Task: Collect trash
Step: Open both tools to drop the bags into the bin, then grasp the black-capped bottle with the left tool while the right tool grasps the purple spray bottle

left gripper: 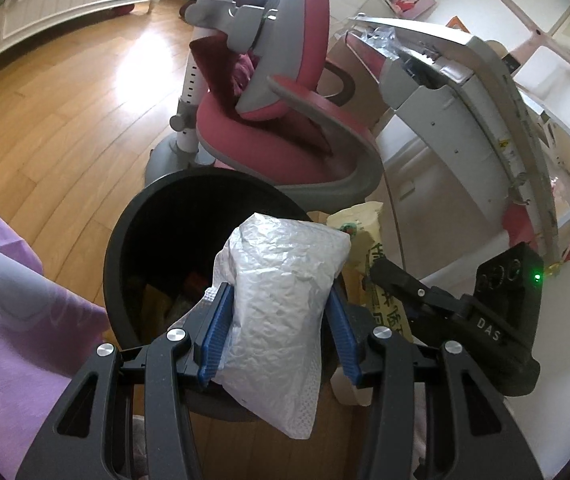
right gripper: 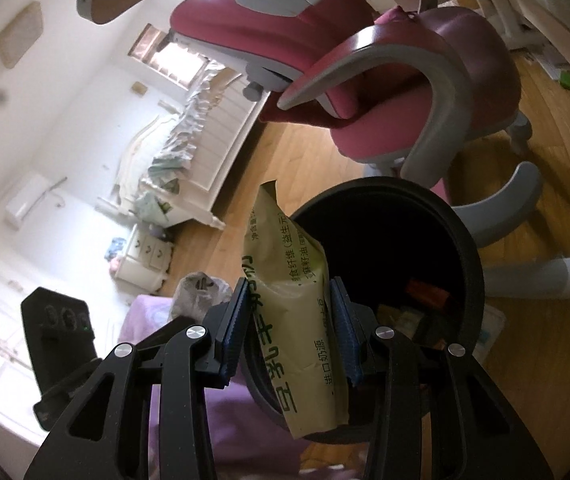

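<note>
Left wrist view looks down on the left claw (left gripper: pixel 277 320), its blue pads pressed against both sides of a crumpled silvery white bag (left gripper: pixel 281 300), which hangs over the near rim of a black trash bin (left gripper: pixel 125 248). Some wrappers lie in the bin's dark bottom. Right wrist view shows the right claw (right gripper: pixel 289 328) partly closed on a yellow-green printed packet (right gripper: pixel 289 292), held upright just above the same bin (right gripper: pixel 469 248). A pink and grey chair (left gripper: pixel 285 120) stands behind the bin on the wooden floor (left gripper: pixel 65 120).
</note>
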`<state>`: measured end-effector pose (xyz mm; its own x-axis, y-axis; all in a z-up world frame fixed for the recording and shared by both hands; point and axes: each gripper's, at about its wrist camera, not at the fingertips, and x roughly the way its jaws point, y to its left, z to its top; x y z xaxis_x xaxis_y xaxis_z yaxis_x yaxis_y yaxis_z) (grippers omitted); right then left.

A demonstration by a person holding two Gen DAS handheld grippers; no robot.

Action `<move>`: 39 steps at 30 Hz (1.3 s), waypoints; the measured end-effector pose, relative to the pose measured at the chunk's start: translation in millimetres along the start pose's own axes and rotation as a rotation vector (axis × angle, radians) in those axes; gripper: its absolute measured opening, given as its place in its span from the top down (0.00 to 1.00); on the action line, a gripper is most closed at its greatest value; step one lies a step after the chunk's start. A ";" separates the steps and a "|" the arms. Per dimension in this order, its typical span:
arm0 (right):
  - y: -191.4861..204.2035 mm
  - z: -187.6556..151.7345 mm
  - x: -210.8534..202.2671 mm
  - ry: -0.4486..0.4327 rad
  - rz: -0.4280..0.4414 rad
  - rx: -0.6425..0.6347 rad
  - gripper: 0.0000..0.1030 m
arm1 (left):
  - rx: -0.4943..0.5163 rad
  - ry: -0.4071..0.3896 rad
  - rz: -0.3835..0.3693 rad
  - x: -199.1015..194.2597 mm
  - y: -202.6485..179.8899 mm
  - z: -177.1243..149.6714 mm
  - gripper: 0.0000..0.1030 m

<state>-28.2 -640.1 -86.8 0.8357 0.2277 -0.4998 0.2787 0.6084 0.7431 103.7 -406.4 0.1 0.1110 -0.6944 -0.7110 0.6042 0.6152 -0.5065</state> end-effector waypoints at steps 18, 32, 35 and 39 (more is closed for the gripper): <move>13.1 3.4 4.9 0.025 -0.022 -0.005 0.32 | 0.053 -0.028 0.054 -43.2 -16.8 -4.9 0.17; 92.2 -42.3 37.3 0.173 0.020 -0.188 0.23 | -0.040 -0.279 0.157 -191.0 25.5 -57.0 0.10; 125.0 -57.1 46.7 0.214 0.053 -0.264 0.23 | -0.089 -0.361 0.236 -237.4 49.1 -77.4 0.10; 171.8 -78.8 55.1 0.255 0.091 -0.372 0.23 | -0.225 -0.469 0.380 -306.1 99.2 -111.3 0.10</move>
<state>28.4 -463.1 -21.8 0.6926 0.4445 -0.5680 -0.0187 0.7983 0.6019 41.9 -91.3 113.2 0.6488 -0.4707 -0.5979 0.2804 0.8783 -0.3872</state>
